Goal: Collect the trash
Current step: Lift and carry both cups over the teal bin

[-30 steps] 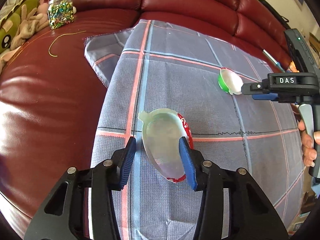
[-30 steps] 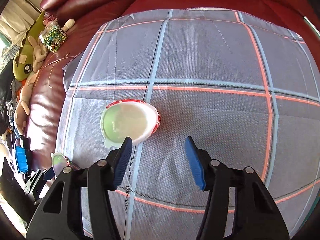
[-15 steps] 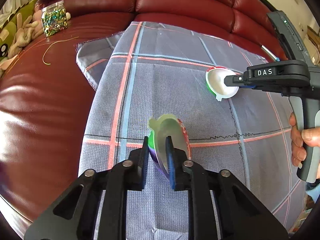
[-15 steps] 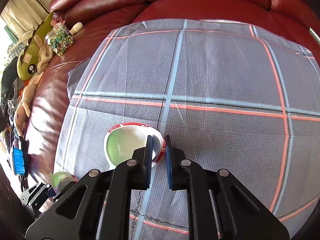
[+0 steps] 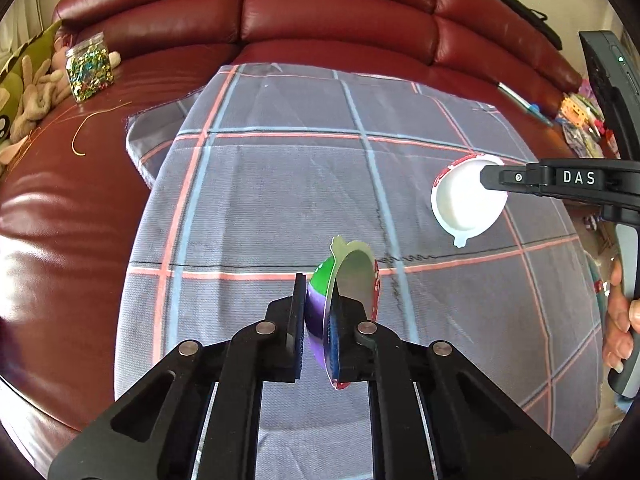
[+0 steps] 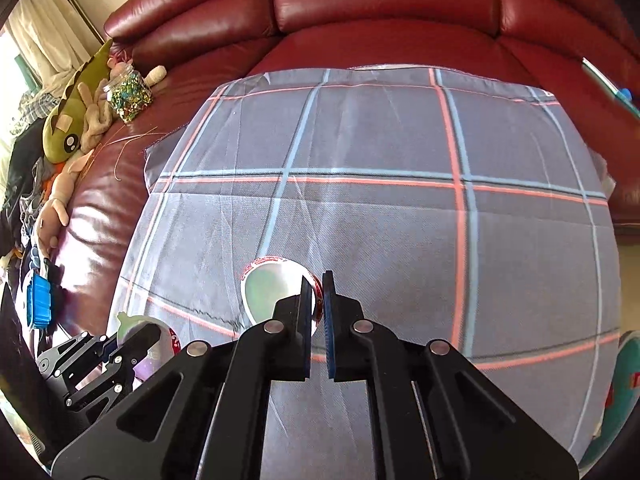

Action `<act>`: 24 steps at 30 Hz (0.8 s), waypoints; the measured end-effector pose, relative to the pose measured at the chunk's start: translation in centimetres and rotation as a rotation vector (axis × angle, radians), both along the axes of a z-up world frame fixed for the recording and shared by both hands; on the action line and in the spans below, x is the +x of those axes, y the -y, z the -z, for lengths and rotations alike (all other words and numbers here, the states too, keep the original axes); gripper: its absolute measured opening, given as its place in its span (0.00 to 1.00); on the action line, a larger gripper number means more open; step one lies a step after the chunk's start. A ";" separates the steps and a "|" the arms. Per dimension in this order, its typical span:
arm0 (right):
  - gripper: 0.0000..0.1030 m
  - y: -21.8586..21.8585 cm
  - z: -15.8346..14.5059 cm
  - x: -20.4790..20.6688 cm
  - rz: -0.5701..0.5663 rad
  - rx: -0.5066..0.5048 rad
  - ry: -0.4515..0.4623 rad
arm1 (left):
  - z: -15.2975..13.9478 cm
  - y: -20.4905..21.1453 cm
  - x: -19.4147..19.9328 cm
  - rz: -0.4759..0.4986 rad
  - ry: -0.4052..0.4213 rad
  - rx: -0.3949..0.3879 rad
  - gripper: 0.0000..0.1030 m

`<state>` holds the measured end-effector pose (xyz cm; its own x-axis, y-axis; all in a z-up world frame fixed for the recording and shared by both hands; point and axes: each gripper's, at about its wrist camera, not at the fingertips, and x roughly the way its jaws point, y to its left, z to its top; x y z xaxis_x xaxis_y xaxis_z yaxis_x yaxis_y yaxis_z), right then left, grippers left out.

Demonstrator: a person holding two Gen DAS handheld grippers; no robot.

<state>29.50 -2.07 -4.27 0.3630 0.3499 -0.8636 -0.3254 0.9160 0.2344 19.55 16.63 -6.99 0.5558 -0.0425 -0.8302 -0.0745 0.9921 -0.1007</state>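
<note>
left gripper (image 5: 316, 320) clamping 1 cup (image 5: 352, 280), right gripper (image 6: 319, 312) clamping 1 cup (image 6: 272, 292)

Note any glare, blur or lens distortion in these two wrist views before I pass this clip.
Left wrist view: fisheye bends the checked cloth into a dome; window glare streaks the red sofa; the cup in the left gripper is sharp. Right wrist view: same bulge; the sofa back shines; the bright window at far left washes out; the cup looks slightly smeared.
</note>
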 end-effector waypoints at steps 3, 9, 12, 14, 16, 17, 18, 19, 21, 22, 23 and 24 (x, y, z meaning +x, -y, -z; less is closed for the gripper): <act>0.05 3.0 -0.5 -1.7 0.030 -0.002 0.010 | -0.4 2.5 -0.5 0.039 0.001 -0.007 0.10; 0.05 10.4 -0.5 -4.9 0.125 0.019 -0.002 | -1.1 8.4 -1.3 0.129 0.002 -0.016 0.10; 0.05 14.0 -0.5 -6.4 0.167 0.039 -0.005 | -1.5 11.6 -1.5 0.179 0.001 -0.019 0.10; 0.05 16.7 -0.6 -7.5 0.200 0.059 -0.002 | -1.7 13.9 -1.5 0.217 -0.002 -0.015 0.10; 0.05 19.1 -0.8 -8.2 0.233 0.080 0.001 | -1.8 16.1 -1.5 0.255 -0.005 -0.006 0.10; 0.05 20.3 -0.9 -8.6 0.250 0.091 0.004 | -1.9 17.2 -1.5 0.274 -0.007 -0.002 0.10; 0.05 21.6 -0.9 -9.0 0.267 0.100 0.008 | -2.0 18.3 -1.5 0.293 -0.009 0.002 0.10; 0.05 22.7 -1.0 -9.3 0.282 0.106 0.012 | -2.0 19.3 -1.4 0.311 -0.011 0.006 0.10; 0.05 25.1 -1.2 -9.9 0.313 0.122 0.018 | -2.1 21.6 -1.2 0.347 -0.013 0.015 0.10; 0.05 26.2 -1.3 -10.1 0.327 0.127 0.021 | -2.1 22.7 -1.1 0.364 -0.013 0.019 0.10; 0.05 27.4 -1.4 -10.4 0.343 0.131 0.026 | -2.2 23.8 -1.0 0.382 -0.013 0.023 0.10; 0.05 28.5 -1.5 -10.7 0.358 0.135 0.030 | -2.2 25.0 -0.9 0.401 -0.013 0.024 0.10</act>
